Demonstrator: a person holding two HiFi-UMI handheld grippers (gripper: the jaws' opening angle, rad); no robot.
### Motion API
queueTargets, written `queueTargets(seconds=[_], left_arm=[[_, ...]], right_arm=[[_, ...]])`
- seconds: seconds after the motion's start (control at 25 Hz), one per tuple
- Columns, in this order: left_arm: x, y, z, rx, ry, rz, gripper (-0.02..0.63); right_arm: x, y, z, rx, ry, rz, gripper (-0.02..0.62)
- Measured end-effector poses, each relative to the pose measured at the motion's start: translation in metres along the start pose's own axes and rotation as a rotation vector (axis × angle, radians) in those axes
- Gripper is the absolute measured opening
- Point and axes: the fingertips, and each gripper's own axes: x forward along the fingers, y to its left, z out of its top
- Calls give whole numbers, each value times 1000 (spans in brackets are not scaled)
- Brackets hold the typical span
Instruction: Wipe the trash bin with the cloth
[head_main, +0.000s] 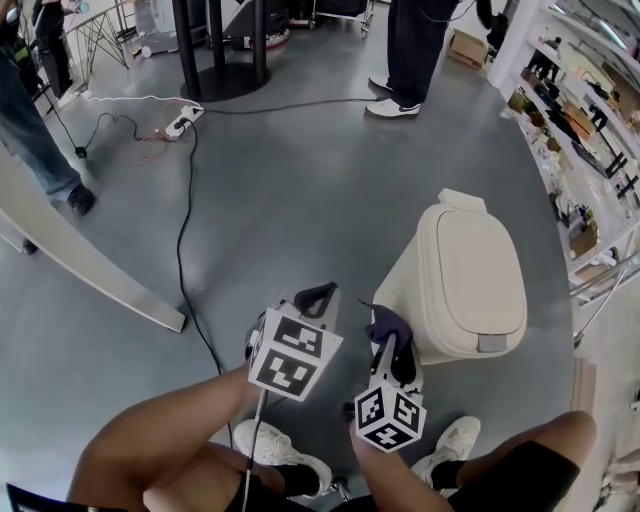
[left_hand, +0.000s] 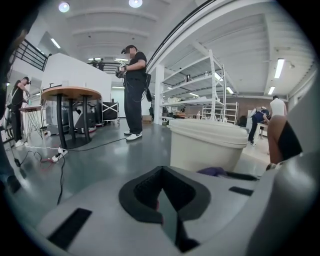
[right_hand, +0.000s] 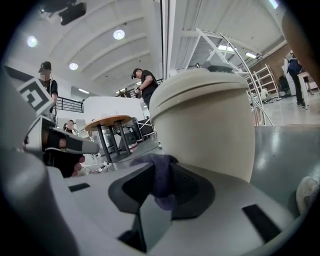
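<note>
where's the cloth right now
Low and centre in the head view: the purple cloth is pinched in the right gripper, just left of the beige trash bin, with the left gripper alongside.

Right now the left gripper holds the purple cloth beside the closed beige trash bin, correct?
Not quite: the right gripper holds it, not the left gripper. The right gripper view shows the purple cloth pinched in its jaws beside the closed beige trash bin; the left gripper view shows no cloth in those jaws.
</note>
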Motion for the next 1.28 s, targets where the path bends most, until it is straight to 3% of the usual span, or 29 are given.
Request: queueTargets(seconds=[0.28, 0.52, 0.92, 1.08, 1.28], left_arm=[[-1, -6, 2, 2, 6, -23, 0], [-1, -7, -1, 56, 11, -19, 0], [-1, -3, -13, 46, 44, -19, 0], [1, 2, -18, 44, 56, -13, 0], [4, 4, -21, 55, 59, -8, 0]], right_arm=[[13, -11, -35, -23, 31, -46, 92], [25, -20, -65, -53, 59, -80, 92], [37, -35, -110, -104, 131, -116, 93], [36, -31, -112, -93, 139, -111, 94], [28, -6, -90, -85, 87, -44, 92]])
